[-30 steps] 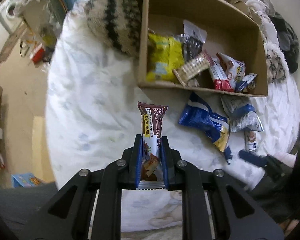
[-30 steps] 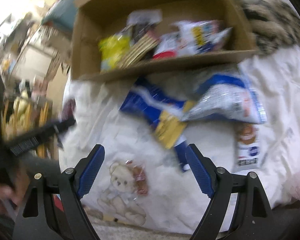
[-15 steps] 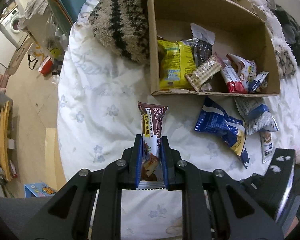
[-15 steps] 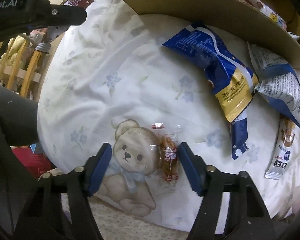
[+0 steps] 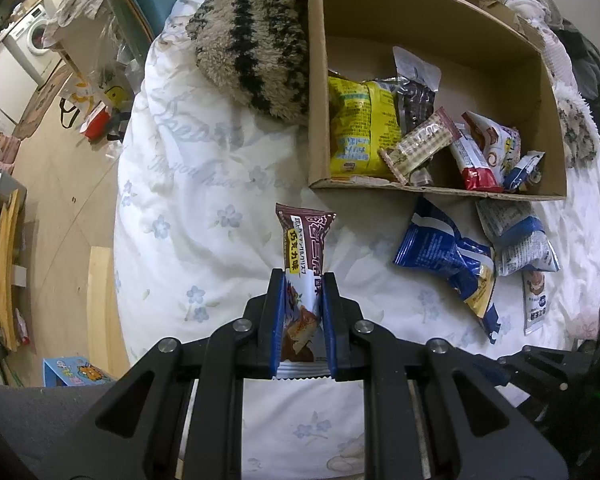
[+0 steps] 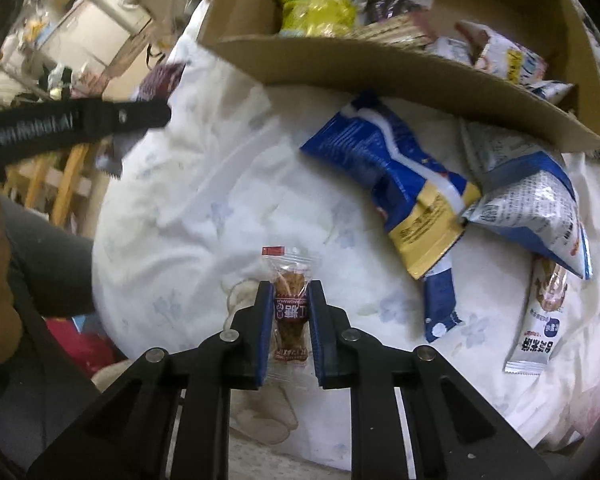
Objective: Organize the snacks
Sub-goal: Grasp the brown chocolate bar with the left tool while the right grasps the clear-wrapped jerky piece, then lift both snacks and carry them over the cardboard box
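My left gripper [image 5: 302,280] is shut on a brown chocolate bar wrapper [image 5: 304,240] and holds it above the white bedsheet, short of the cardboard box [image 5: 317,80]. The box holds several snacks, among them a yellow bag [image 5: 356,128]. My right gripper [image 6: 290,289] is shut on a small clear-wrapped snack [image 6: 290,300] just above the sheet. A blue and yellow bag [image 6: 396,176], a blue and white bag [image 6: 540,200] and a white stick pack [image 6: 540,320] lie on the sheet in front of the box [image 6: 380,76].
A striped fuzzy cushion [image 5: 252,32] lies left of the box. The bed edge drops to a wooden floor [image 5: 60,184] with clutter on the left. The left gripper's arm [image 6: 72,128] crosses the right wrist view at upper left.
My right gripper has shut on the small clear-wrapped snack that lay between its open fingers. My left gripper still holds the chocolate bar and has pulled back a little from the box.
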The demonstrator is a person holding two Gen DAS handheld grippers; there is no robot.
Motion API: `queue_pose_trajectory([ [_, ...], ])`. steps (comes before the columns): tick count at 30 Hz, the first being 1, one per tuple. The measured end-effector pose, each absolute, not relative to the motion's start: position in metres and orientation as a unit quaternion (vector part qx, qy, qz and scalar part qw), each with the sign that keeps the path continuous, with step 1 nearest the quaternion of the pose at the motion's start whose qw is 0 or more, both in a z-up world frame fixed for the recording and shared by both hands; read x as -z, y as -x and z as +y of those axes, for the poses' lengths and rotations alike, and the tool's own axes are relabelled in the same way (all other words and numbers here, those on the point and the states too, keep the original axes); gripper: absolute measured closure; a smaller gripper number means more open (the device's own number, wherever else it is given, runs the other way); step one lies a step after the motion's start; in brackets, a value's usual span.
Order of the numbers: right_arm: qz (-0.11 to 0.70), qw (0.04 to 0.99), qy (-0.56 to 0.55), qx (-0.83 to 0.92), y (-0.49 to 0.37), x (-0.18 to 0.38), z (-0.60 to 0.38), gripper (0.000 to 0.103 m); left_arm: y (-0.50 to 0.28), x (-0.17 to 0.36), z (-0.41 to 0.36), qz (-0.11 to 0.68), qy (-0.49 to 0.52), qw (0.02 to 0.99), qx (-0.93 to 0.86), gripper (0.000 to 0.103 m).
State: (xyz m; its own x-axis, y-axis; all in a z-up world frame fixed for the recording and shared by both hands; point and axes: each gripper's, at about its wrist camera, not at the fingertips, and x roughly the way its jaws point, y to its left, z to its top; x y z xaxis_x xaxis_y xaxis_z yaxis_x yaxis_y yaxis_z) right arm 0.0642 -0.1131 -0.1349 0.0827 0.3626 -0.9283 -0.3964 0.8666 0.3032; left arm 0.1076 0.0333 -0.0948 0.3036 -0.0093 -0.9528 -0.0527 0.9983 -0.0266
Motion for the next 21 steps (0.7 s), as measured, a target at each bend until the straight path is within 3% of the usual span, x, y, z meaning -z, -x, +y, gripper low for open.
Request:
queue_pose_trajectory([
  [21, 0.562, 0.783, -0.055, -0.262, -0.075, 0.095, -0.138, 0.085, -0.100, 0.089, 0.030, 0.573, 0.007, 0.820, -0.017, 0.089],
])
